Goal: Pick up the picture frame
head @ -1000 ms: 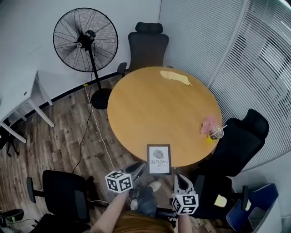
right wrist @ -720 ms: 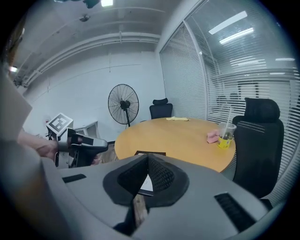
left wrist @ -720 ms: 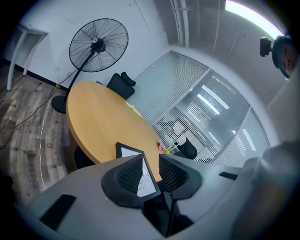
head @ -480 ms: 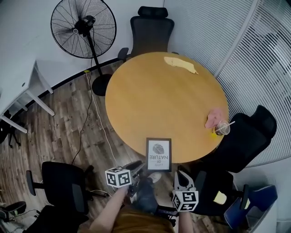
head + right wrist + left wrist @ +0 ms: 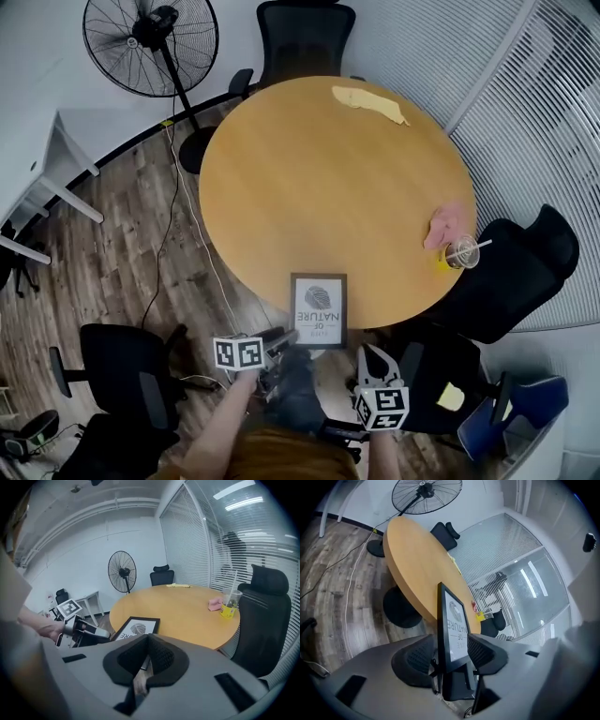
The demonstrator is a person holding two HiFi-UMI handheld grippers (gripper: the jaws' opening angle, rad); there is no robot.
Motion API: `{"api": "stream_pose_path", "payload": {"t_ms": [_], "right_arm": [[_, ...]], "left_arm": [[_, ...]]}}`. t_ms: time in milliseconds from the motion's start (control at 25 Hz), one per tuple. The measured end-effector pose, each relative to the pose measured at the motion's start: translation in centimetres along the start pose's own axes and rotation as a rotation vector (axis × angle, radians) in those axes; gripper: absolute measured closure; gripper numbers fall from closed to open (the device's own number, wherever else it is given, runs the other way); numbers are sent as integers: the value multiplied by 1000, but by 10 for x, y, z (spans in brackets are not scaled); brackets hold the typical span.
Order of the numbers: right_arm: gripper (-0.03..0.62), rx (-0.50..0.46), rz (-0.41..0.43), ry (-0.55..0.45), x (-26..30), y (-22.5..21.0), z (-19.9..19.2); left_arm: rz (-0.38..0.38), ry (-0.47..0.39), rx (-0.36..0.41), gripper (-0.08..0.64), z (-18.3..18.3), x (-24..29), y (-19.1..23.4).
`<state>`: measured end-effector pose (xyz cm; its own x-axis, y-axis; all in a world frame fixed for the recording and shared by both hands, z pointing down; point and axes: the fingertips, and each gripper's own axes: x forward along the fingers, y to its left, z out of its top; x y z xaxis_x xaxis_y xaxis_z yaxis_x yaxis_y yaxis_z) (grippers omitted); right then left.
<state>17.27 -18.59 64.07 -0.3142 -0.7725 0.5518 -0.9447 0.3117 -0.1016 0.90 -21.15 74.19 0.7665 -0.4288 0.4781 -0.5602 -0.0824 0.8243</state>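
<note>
Vs earlier frame: left gripper (image 5: 277,339) sits lower and its marker cube has rolled. Picture frame (image 5: 319,309) is unchanged: flat on round table (image 5: 309,187), overhanging the near rim. Head view only puts L jaws by the frame's near-left corner. Left gripper view shows the frame between them, jaws opening, not clamped. Right gripper (image 5: 373,362) is beside it, jaws together, empty.

The middle of the table (image 5: 319,178) lies bare and open to a reach from the near side, where only the picture frame (image 5: 319,309) overhangs the edge. A yellow cloth (image 5: 370,101) lies at the far edge. A pink cloth (image 5: 442,223) and a cup (image 5: 459,253) crowd the right edge. The far chair (image 5: 305,37), right chair (image 5: 516,272) and near-left chair (image 5: 127,370) ring the table, with a fan (image 5: 150,42) at far left.
</note>
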Motion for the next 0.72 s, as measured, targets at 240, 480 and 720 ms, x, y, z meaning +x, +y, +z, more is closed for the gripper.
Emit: {"api": "stream_pose_path", "payload": {"t_ms": [240, 480, 720], "right_arm": [[578, 14, 0, 27, 10, -13, -4], [578, 13, 2, 47, 14, -20, -3], [578, 16, -2, 52, 19, -25, -4]], "left_arm": [[-24, 55, -76, 308, -6, 21, 10], [-84, 130, -122, 324, -19, 37, 5], [-142, 143, -170, 440, -19, 45, 2]]}}
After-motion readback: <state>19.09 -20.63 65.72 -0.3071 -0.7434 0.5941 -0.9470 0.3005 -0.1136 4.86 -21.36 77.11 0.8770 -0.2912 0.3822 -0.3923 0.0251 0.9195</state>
